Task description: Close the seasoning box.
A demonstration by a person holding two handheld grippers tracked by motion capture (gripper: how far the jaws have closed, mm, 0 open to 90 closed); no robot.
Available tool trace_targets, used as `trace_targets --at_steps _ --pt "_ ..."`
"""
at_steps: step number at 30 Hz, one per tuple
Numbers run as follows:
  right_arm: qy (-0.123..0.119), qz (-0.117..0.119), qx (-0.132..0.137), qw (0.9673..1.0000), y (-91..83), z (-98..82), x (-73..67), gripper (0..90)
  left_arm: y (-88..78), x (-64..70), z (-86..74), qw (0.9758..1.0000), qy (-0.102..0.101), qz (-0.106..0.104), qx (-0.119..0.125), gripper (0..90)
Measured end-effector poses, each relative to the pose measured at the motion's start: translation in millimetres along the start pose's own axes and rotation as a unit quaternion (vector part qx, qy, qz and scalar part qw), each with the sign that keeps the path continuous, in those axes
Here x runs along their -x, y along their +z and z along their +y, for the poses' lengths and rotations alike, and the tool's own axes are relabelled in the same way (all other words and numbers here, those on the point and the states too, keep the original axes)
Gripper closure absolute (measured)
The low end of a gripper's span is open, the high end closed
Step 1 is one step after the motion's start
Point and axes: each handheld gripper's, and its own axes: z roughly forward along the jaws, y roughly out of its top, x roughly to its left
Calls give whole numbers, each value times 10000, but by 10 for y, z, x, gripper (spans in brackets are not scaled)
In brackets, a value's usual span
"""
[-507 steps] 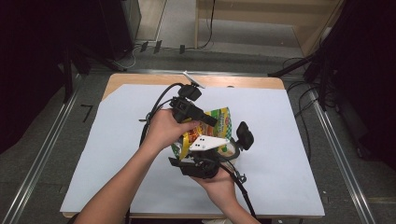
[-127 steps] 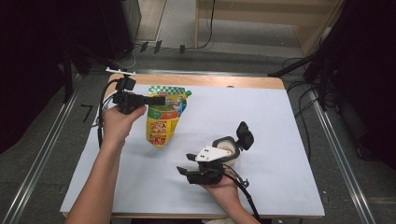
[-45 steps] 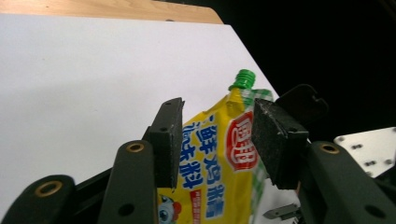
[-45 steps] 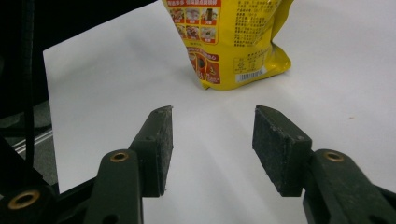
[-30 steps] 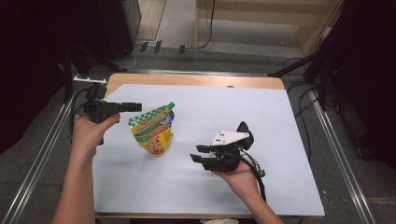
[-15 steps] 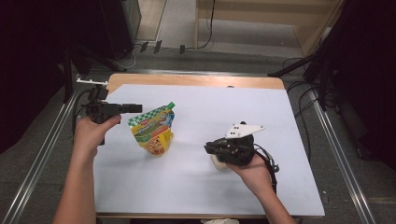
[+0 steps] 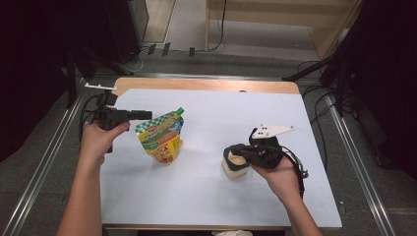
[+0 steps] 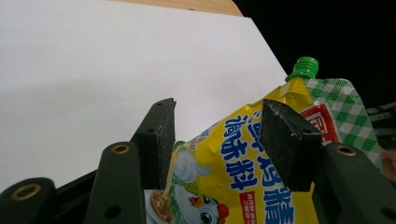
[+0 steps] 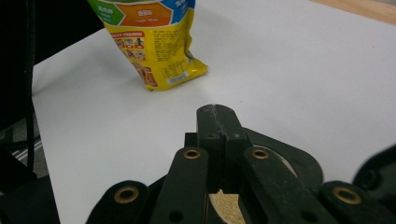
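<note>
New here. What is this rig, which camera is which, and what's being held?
There is no robot here. A person holds a hand tool with a two-jaw claw in each hand, and their forearms come in from the bottom of the high view.

The high view is a fixed camera above the table. Each of the other two cameras rides on one claw and looks along its black jaws.

A white sheet covers the table. On it stands a yellow pouch with a green cap, leaning a little. The left claw grips the pouch near its top, with one jaw on each side.

The right claw is shut with nothing between its jaws. It points toward the pouch. A pale round thing lies under it, but I can't tell what that is.
</note>
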Motion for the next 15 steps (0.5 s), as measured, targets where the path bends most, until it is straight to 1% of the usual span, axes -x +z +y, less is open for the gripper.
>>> trace_targets --at_steps 7,10,11,15 --pt "115 -49 34 9999 -120 4 109 900 -4 -2 1 10000 12 -7 4 465" --pt "82 -69 62 9999 -168 18 125 900 -2 2 0 10000 14 -7 3 466" --pt "98 -45 65 9999 -184 23 128 900 -1 3 0 10000 13 -10 1 465" --pt "103 -97 103 9998 -261 40 151 900 0 2 0 10000 13 -7 -5 465"
